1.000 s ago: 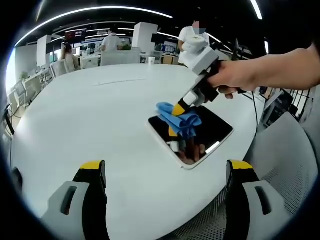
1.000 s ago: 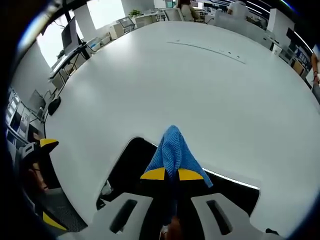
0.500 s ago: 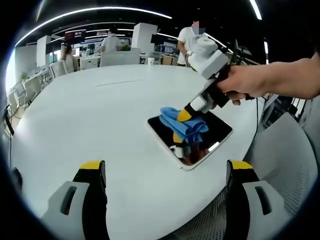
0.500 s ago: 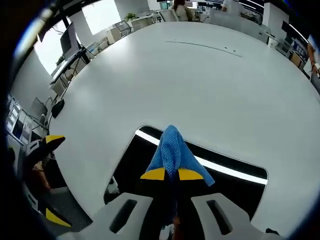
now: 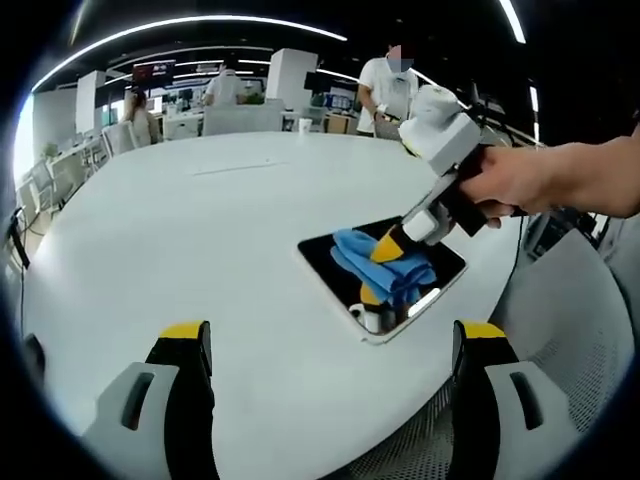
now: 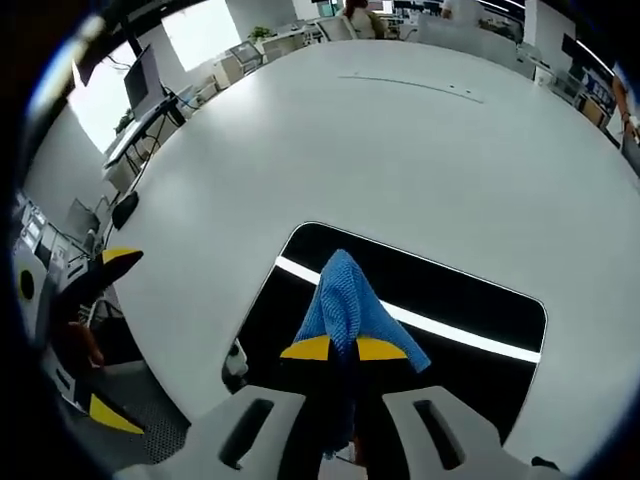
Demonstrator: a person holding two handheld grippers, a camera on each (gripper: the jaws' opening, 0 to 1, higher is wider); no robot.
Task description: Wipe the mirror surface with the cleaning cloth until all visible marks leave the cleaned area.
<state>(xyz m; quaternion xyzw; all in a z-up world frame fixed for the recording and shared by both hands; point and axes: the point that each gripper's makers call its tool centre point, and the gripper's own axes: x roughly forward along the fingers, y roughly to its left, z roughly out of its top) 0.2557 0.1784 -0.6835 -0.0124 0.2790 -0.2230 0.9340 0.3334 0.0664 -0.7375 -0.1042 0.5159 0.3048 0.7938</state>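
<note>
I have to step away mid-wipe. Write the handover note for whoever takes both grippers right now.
Right gripper: shut on the blue microfibre cleaning cloth, pressing it on the dark rectangular mirror.
Left gripper: open, holding nothing, above the white round table, short of the mirror.
Mirror lies flat near the table edge.
Done: cloth is on the glass.
Left: finish the passes; whether marks remain cannot be told under the reflections. Keep cloth and mirror in view.
</note>
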